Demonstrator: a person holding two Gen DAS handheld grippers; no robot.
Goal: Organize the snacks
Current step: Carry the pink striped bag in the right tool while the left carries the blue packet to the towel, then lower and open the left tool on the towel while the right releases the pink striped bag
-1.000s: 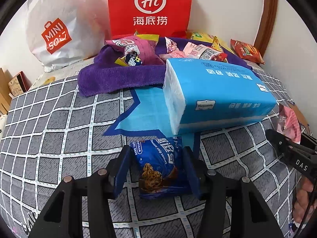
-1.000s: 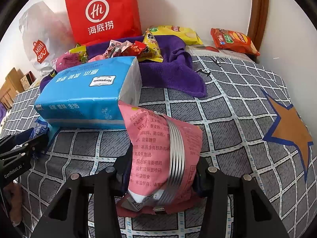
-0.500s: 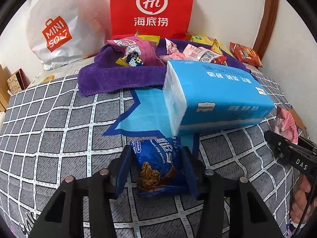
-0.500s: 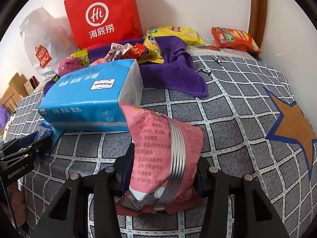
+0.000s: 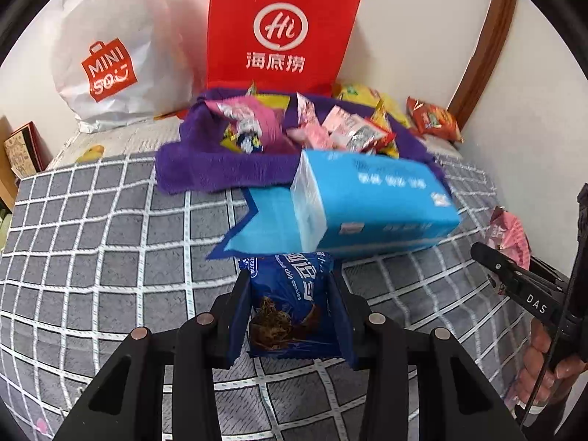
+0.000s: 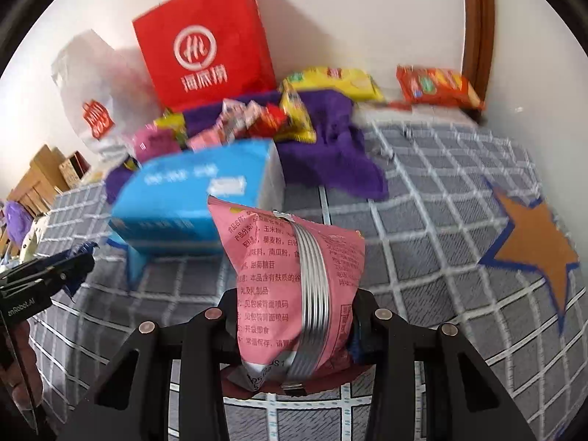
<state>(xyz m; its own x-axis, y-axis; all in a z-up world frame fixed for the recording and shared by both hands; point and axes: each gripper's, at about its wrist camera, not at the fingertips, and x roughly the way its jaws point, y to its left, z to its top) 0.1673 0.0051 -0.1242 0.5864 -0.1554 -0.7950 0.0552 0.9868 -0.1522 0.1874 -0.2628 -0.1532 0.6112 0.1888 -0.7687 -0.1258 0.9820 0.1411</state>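
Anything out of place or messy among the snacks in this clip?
Yes: a blue tissue pack lies among the snacks, its far end on the rumpled purple towel. It is not a snack. Loose packets are heaped on the towel.

A plain white wall [image 5: 422, 18] is seen behind a bed covered by a grey checked bedspread [image 5: 92, 257] printed with an orange star [image 6: 533, 250]. A brown wooden frame [image 5: 485, 36] is set against the wall, and cardboard boxes [image 6: 36, 180] are stacked at the left.
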